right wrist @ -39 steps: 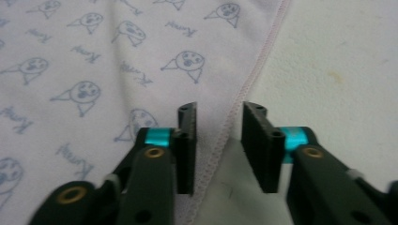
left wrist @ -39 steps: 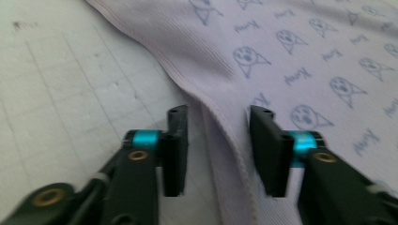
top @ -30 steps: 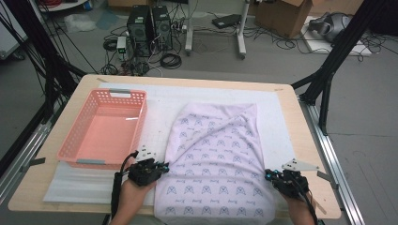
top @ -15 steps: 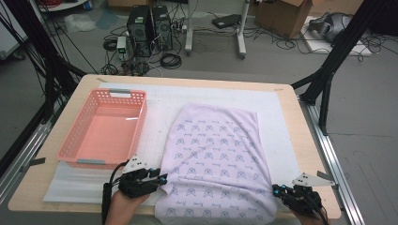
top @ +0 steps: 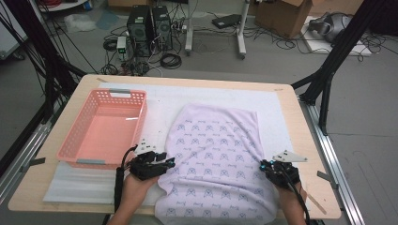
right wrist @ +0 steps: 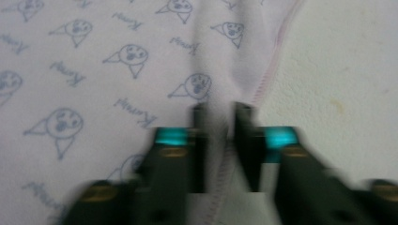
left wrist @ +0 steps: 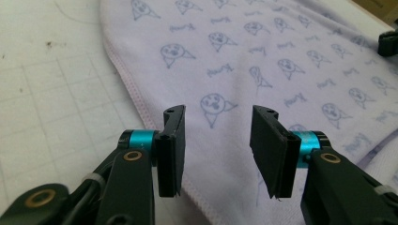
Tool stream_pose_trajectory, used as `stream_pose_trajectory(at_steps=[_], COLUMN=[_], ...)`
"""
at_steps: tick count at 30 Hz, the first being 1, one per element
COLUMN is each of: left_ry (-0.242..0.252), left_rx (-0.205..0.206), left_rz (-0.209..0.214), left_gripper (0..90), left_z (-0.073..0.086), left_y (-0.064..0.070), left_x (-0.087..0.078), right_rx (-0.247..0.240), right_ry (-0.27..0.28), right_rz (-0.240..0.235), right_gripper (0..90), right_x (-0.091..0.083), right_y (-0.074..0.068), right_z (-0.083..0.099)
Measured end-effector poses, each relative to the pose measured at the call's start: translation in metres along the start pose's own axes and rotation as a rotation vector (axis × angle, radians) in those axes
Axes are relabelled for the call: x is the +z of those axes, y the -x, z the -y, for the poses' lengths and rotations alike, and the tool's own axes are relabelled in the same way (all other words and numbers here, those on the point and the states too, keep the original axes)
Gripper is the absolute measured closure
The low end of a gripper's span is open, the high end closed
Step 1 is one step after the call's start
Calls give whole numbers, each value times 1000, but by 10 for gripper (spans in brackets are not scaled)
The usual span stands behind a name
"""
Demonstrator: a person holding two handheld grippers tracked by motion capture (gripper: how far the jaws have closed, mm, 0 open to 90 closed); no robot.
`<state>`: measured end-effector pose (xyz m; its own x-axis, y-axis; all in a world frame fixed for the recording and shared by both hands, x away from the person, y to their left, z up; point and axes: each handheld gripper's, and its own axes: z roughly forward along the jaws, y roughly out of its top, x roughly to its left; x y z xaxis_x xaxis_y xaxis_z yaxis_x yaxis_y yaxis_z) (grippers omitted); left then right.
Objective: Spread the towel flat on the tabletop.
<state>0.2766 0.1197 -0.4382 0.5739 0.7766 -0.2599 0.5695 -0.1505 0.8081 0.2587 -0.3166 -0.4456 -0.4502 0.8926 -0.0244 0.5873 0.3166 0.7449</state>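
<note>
A lavender cloth [top: 216, 154] printed with small blue faces lies spread flat on the white mat, its near end hanging over the table's front edge. My left gripper [top: 165, 164] is at the cloth's left hem. In the left gripper view it [left wrist: 217, 140] stands open just above the cloth [left wrist: 263, 56], with nothing between its jaws. At the right hem is my right gripper [top: 268, 165]. In the blurred right gripper view it [right wrist: 219, 140] has its jaws close together, with a raised fold of the cloth [right wrist: 94, 70] at the hem between them.
An empty pink basket [top: 75, 140] stands on the left of the table, just beyond my left hand. A white foam mat [top: 159, 103] covers most of the wooden table [top: 309, 140]. On the floor behind are computers, cables and boxes.
Both grippers have moved from the cloth's near corners at the front edge up along its sides. The cloth now lies flatter and is drawn toward the front.
</note>
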Motion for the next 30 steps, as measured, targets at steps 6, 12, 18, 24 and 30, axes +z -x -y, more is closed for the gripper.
stream_pose_trajectory(at_steps=[6, 12, 18, 24, 30], left_ry=[3, 13, 16, 38, 33], left_rx=[-8, -29, -33, -52, -42], left_rz=[-13, -10, -27, -32, -92], left_gripper=[524, 519, 520, 527, 565], left_z=[-3, -11, -34, -63, -81], left_y=[-2, -3, -9, -17, -36], left_x=[0, 8, 33, 59, 88], right_rx=[-16, 24, 44, 18, 51], right_ry=[-38, -53, 54, 74, 119], right_rz=[14, 38, -11, -37, -69], right_gripper=[884, 861, 665, 650, 629], right_x=[-28, -49, -51, -46, -49], right_y=[12, 25, 19, 16, 20], right_z=[16, 31, 24, 20, 19])
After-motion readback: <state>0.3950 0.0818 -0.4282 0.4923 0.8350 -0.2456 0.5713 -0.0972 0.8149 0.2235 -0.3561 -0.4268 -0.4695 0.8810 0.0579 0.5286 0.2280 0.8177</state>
